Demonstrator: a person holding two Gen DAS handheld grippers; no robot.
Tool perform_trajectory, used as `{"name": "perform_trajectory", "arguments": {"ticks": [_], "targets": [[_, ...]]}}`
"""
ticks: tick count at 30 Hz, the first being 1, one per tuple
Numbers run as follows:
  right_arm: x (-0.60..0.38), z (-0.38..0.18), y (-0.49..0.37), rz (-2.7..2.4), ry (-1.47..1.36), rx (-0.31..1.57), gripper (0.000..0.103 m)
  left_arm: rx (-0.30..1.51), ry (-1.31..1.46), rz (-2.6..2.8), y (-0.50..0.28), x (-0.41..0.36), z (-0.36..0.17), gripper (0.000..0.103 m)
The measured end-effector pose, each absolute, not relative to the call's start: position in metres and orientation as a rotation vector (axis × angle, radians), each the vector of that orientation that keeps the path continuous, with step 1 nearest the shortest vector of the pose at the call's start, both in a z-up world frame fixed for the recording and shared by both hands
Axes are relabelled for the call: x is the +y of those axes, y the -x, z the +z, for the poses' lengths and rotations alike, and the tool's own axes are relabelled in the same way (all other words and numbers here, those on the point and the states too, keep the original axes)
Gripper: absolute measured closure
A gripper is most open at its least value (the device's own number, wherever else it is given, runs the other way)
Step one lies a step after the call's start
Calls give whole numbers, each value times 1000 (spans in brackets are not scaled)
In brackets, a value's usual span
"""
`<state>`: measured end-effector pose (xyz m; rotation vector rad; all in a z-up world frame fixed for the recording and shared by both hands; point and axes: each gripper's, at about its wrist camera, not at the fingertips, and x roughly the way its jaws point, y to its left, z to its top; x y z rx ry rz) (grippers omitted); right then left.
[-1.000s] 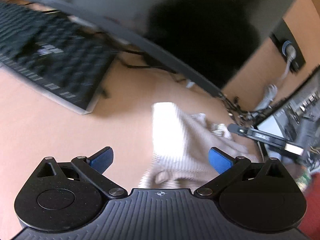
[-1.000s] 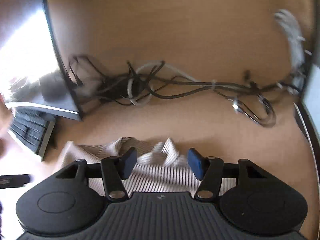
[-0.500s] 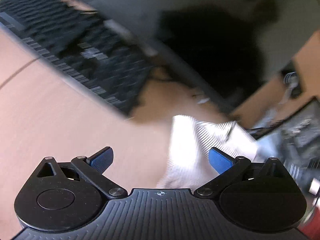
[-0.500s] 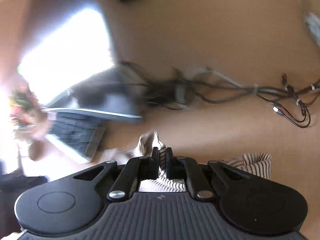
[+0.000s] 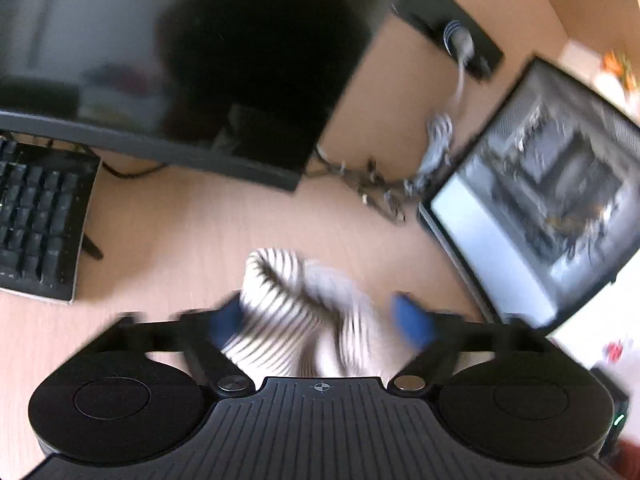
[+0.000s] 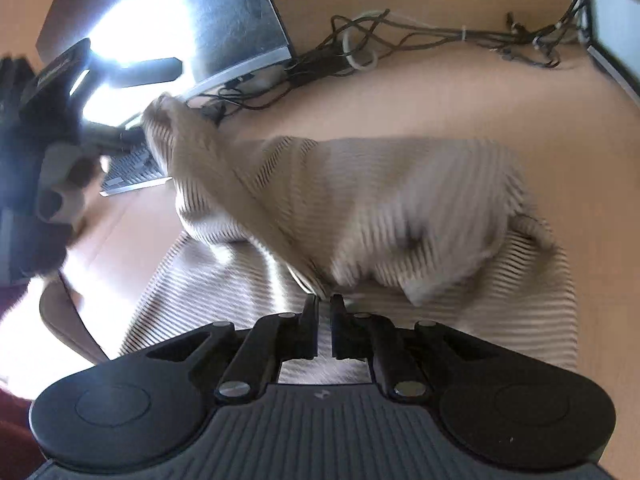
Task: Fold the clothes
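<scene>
Monitor [image 5: 160, 60] and keyboard [image 5: 36, 224] crowd left; cables [image 6: 400, 40] behind; desk [image 5: 168, 232] between open.

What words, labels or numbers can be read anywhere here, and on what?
None can be read.
Keyboard: key legends too blurred.
Dark device at the far left of the right wrist view: a pale label, too blurred.
Left gripper: only a small crosshair mark on its body, no text.

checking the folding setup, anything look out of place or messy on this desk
Yes: a tangle of loose cables sprawls across the desk behind the striped garment, which lies bunched rather than flat.
</scene>
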<state>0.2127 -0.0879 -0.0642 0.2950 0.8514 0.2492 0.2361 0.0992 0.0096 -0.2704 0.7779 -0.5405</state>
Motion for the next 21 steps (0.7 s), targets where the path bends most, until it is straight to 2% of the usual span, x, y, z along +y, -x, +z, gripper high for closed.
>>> {"name": "perform_trajectory", "arguments": {"ticks": [3, 6, 7, 8, 10, 12, 14, 19, 20, 21], "targets": [[-98, -37, -191, 271, -237, 803, 95, 782, 203, -565, -223, 97, 3, 52], [-113, 22, -179, 371, -238, 640, 91, 771, 243, -570, -219, 100, 0, 52], [-114, 35, -183, 375, -215, 605, 82, 764, 256, -568, -219, 100, -1, 52], [-113, 42, -191, 369, -182, 586, 66, 758, 265, -564, -218, 99, -2, 52], [-110, 56, -207, 356, -117, 549, 45, 748, 283, -555, -215, 101, -4, 52], [-103, 61, -224, 371, -50, 546, 44, 736, 329, -545, -212, 107, -7, 52], [-82, 42, -242, 455, 18, 622, 43, 725, 391, -539, -211, 113, -10, 52], [-8, -20, -263, 504, 453, 658, 43, 721, 491, -548, -214, 120, -18, 52], [1, -30, -267, 483, 504, 646, 45, 725, 502, -554, -214, 121, -19, 52], [5, -38, -272, 464, 526, 641, 52, 730, 510, -558, -215, 124, -18, 52]]}}
